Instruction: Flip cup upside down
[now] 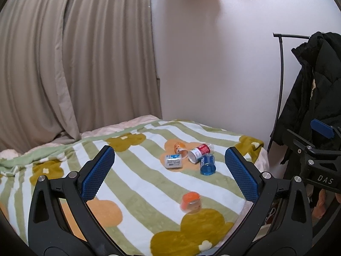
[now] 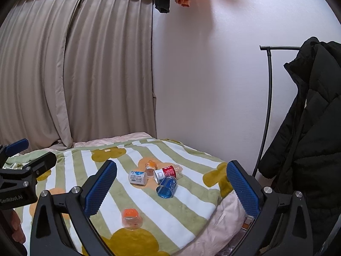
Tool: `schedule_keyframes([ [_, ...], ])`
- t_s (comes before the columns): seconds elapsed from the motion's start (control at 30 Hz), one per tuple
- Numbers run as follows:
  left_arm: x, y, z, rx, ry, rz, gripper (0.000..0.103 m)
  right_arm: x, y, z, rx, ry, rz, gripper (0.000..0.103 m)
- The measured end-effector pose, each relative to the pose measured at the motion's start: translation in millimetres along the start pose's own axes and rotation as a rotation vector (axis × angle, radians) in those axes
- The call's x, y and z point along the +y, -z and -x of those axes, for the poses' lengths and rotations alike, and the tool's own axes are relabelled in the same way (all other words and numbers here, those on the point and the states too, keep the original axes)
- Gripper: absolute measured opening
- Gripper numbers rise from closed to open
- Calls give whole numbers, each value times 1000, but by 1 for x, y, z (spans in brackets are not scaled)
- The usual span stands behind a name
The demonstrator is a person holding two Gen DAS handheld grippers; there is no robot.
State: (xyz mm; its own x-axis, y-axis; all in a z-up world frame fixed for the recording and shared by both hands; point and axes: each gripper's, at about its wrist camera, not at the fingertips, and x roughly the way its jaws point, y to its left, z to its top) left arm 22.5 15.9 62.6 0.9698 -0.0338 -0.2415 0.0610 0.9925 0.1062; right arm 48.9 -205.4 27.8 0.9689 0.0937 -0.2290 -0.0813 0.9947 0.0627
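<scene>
A small clear plastic cup with an orange band (image 1: 190,202) stands on the striped flower blanket (image 1: 136,183), its orange end up; it also shows in the right wrist view (image 2: 131,218). My left gripper (image 1: 169,175) is open and empty, held above and short of the cup. My right gripper (image 2: 171,188) is open and empty, with the cup low between its fingers and toward the left one. The right gripper's body shows at the right edge of the left wrist view (image 1: 319,162).
Further back lie several cut bottle cups in a cluster: a blue one (image 1: 207,164), a red-labelled one (image 1: 199,152), a white-labelled one (image 1: 173,161) and an orange one (image 1: 180,147). Beige curtains (image 1: 74,64), a white wall and a black coat on a rack (image 1: 315,89) surround the bed.
</scene>
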Motion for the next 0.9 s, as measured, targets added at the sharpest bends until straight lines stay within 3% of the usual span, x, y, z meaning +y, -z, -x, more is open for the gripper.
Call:
schedule_keyframes([
  [0.9,5,0,7,-29,-18,50,103,3,-2,6,-2,-1,-7,103],
])
